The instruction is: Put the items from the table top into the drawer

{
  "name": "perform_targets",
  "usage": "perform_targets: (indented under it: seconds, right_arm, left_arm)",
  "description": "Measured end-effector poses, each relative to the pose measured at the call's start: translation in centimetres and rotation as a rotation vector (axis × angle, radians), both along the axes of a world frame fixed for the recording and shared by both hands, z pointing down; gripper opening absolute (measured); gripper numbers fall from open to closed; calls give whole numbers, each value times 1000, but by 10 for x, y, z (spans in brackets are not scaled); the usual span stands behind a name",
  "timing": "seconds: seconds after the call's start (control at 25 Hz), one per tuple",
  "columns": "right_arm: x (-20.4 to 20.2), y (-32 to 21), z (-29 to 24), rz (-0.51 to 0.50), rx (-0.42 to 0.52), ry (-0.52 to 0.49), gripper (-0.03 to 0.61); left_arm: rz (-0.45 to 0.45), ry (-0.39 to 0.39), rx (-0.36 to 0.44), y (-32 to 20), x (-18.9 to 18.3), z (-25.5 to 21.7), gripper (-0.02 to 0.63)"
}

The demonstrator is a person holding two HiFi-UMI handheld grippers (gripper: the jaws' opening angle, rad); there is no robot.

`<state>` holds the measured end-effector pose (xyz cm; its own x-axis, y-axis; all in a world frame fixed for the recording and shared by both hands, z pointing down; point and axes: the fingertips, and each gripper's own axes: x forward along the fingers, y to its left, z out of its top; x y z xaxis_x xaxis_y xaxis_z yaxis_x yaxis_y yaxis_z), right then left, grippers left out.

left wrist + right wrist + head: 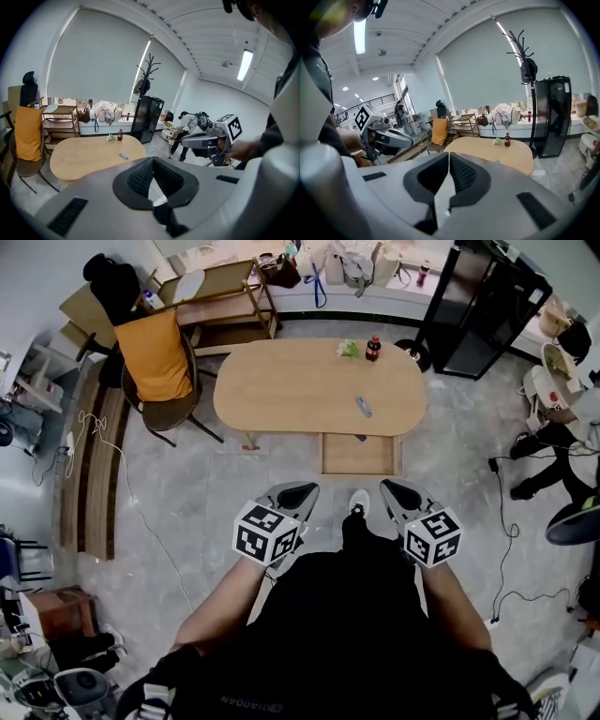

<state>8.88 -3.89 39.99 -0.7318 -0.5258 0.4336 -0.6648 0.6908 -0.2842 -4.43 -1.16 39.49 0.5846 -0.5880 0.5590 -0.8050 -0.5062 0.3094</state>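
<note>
An oval wooden table (300, 390) carries a dark cola bottle (373, 348), a green packet (350, 350) and a small grey-blue item (364, 407). Under its near edge a wooden drawer (357, 454) stands pulled out. My left gripper (292, 495) and right gripper (401, 493) hover over the floor, short of the table, both shut with nothing held. In the left gripper view the jaws (152, 159) meet, and the table (89, 154) and bottle (120, 135) lie far ahead. The right gripper (448, 154) also faces the table (506, 157) and bottle (507, 139).
A chair draped in orange cloth (157, 360) stands left of the table, with a wooden trolley (220, 296) behind it. A black cabinet (487, 306) is at the back right. A person (561, 457) and cables (506, 521) occupy the floor on the right.
</note>
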Motion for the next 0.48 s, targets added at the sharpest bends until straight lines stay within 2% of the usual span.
perform_targets:
  seconds: [0.2, 0.48]
  right_arm:
    - [10, -80, -2, -15, -1, -17, 5]
    - [25, -175, 28, -81, -32, 30, 5]
  left_arm:
    - [1, -54, 1, -77, 10, -8, 5]
    - [-19, -99, -9, -164, 29, -1, 5]
